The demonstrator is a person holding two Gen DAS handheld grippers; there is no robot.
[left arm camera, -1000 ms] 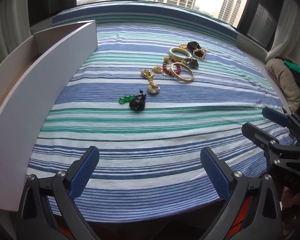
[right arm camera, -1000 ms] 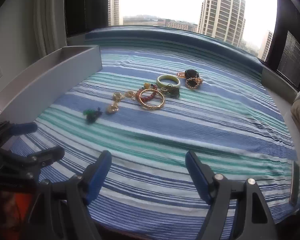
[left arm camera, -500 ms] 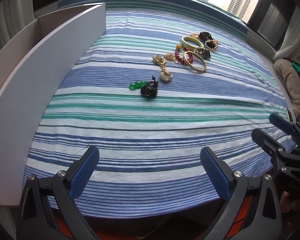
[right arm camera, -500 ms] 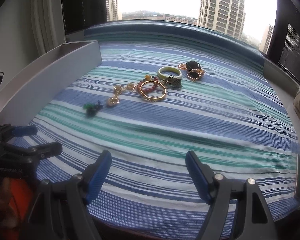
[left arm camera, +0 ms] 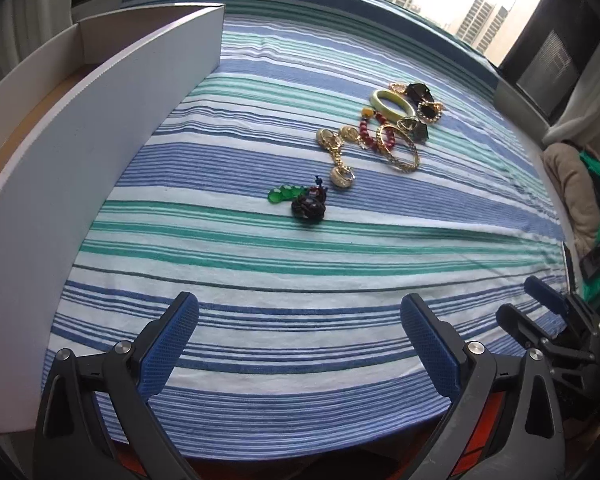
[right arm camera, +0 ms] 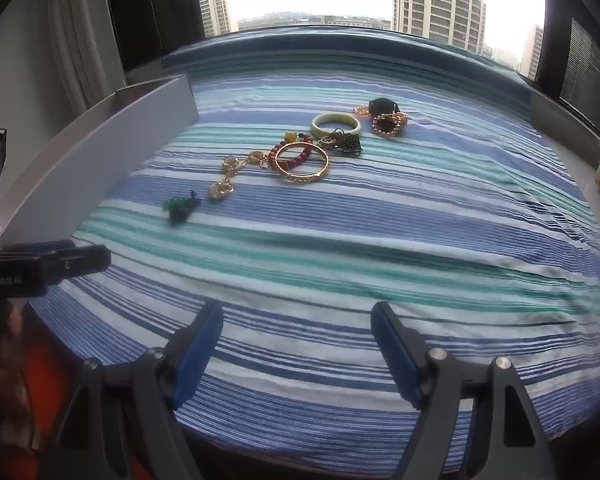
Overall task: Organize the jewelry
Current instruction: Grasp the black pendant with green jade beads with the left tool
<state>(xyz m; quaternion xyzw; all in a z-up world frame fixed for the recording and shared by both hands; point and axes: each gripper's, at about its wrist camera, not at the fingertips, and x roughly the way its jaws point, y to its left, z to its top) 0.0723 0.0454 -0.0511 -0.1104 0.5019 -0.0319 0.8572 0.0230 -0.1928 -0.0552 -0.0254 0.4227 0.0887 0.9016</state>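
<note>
Closer now, left tool released — right tool too — above striped cloth, glossy gold bangle.

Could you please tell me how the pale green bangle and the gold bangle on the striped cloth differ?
The pale green bangle is a thick, smooth, plain band; the gold bangle is thinner and looks patterned along its rim. The green one lies farther away and its ring is bare inside, while the gold one lies nearer, overlapping a red bead bracelet. Both lie flat on the striped cloth, untouched.
</note>
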